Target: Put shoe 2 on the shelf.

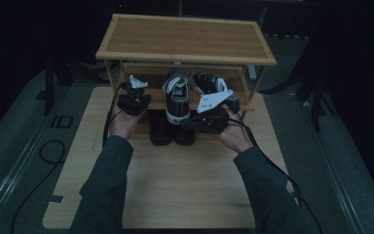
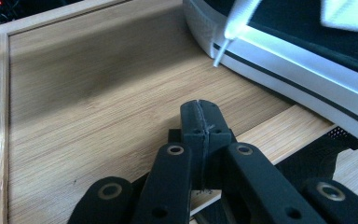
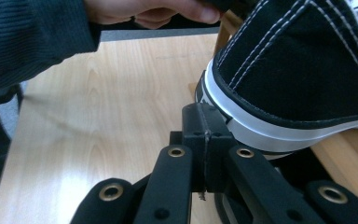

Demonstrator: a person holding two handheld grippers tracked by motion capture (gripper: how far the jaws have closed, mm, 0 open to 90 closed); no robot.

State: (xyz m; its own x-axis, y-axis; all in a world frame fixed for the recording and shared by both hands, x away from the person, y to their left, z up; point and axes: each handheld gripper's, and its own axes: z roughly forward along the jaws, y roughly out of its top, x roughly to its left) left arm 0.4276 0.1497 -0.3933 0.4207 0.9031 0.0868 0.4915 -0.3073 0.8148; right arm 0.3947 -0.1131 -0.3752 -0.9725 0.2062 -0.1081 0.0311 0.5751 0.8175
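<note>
Sneaker (image 3: 303,70) heel meets the shut right hand-held gripper (image 3: 206,122) in its own view.

Sneaker (image 1: 177,100) crowds shelf (image 1: 146,103); left half open.

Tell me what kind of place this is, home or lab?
Probably a staged recording setup, not a home: a small wooden shoe rack with sneakers stands on a light wooden table, dark surroundings, cables trailing on the grey floor.
</note>
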